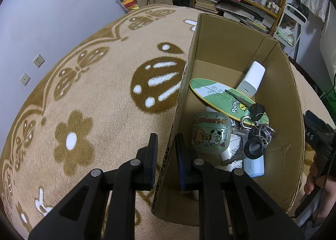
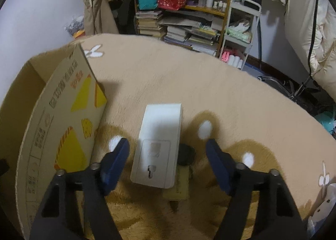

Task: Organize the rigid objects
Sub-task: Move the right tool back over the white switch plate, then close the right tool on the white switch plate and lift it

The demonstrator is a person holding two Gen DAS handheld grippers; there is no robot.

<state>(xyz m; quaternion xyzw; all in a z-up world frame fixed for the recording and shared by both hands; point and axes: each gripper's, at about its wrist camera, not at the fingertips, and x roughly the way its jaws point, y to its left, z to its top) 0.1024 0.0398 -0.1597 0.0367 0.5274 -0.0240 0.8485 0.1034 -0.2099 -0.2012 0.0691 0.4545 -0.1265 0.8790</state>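
An open cardboard box (image 1: 241,50) stands on a tan patterned rug. Inside lie a green oval board (image 1: 218,95), a green "Cheers" earbud case (image 1: 210,135), a bunch of keys (image 1: 255,135), a white bottle (image 1: 253,79) and a pale blue power bank (image 1: 255,166). My left gripper (image 1: 167,153) straddles the box's left wall (image 1: 180,101), jaws close on both sides of it. My right gripper (image 2: 168,158) is open around a white box (image 2: 159,145) lying on the rug, pads apart from it. The cardboard box's printed outer side (image 2: 63,126) is to its left.
A small black object (image 2: 185,153) and a flat tan piece (image 2: 177,185) lie beside and under the white box. A bookshelf with bags, books and bottles (image 2: 184,8) and a white cart (image 2: 241,29) stand beyond the rug. The other hand-held gripper (image 1: 319,135) shows at the right.
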